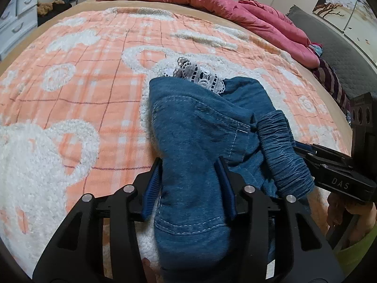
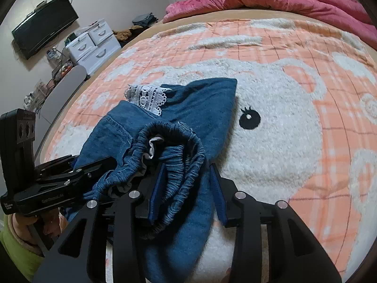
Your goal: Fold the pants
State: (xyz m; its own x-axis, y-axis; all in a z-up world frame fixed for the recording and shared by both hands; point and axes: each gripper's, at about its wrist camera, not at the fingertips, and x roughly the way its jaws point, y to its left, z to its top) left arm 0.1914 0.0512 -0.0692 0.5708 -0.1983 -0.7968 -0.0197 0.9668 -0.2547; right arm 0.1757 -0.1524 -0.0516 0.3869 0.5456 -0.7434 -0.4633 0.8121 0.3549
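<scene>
Small blue denim pants point(image 1: 200, 122) with a gathered elastic waistband point(image 1: 280, 151) and white lace trim point(image 1: 200, 75) lie bunched on the bed. My left gripper point(image 1: 190, 176) has its jaws apart with denim cloth lying between them. My right gripper point(image 2: 186, 181) has its jaws apart with the waistband point(image 2: 181, 165) and cloth point(image 2: 207, 108) between them. The right gripper shows at the right of the left wrist view point(image 1: 334, 172). The left gripper shows at the left of the right wrist view point(image 2: 77, 169).
An orange checked blanket point(image 1: 82, 89) with fluffy white bear shapes point(image 2: 271, 122) covers the bed. A pink duvet point(image 1: 212, 2) lies along the far side. White drawers point(image 2: 94, 44) and a wall TV point(image 2: 44, 23) stand beyond the bed's left edge.
</scene>
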